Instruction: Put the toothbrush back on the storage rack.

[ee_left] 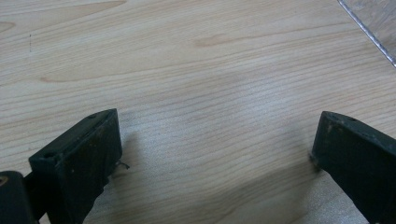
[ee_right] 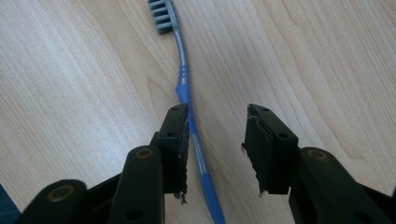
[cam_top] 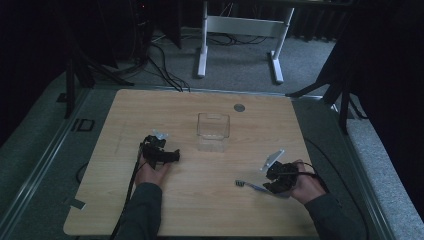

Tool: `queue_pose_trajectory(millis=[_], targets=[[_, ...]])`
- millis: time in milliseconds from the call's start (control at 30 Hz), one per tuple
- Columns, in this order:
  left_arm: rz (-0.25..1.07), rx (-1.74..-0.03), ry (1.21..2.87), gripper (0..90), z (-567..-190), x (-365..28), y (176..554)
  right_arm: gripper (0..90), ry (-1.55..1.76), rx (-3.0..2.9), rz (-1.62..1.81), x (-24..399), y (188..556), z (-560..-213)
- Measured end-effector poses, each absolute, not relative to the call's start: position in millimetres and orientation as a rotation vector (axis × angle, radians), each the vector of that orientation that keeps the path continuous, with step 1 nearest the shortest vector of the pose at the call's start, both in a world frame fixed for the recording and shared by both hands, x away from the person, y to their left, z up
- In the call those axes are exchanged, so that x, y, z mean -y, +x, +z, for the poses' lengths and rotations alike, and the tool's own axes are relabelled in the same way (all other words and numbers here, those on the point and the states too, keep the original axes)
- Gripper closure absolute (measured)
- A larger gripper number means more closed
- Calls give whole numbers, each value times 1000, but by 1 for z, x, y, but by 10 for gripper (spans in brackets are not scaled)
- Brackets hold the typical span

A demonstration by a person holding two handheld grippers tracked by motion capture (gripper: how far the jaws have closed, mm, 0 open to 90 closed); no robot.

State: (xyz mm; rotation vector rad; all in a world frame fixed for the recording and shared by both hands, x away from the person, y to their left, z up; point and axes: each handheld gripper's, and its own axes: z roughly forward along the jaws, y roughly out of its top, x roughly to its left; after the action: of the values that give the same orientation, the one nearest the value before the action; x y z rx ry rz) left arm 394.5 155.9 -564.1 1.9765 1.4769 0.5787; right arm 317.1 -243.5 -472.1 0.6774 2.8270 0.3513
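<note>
**Right gripper over the toothbrush**

At the table's [cam_top: 150,210] near right we see the right gripper [ee_right: 217,140] low over the toothbrush [ee_right: 187,93]. Its own view shows what the high view blurs: 2 jaws partly open, the handle beside the left one, not pinched. The left gripper [ee_left: 215,154] gapes wide over bare wood, holding nothing. A clear box [cam_top: 213,126] stands mid-table, well apart, with open wood around both hands.
</note>
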Motion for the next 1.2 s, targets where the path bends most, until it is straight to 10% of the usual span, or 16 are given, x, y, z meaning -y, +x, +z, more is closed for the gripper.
queue_pose_trajectory(millis=[1200], targets=[[580,-1479,1976,17,-564,-156,395,614,648,-2892,257,241,319,-478]])
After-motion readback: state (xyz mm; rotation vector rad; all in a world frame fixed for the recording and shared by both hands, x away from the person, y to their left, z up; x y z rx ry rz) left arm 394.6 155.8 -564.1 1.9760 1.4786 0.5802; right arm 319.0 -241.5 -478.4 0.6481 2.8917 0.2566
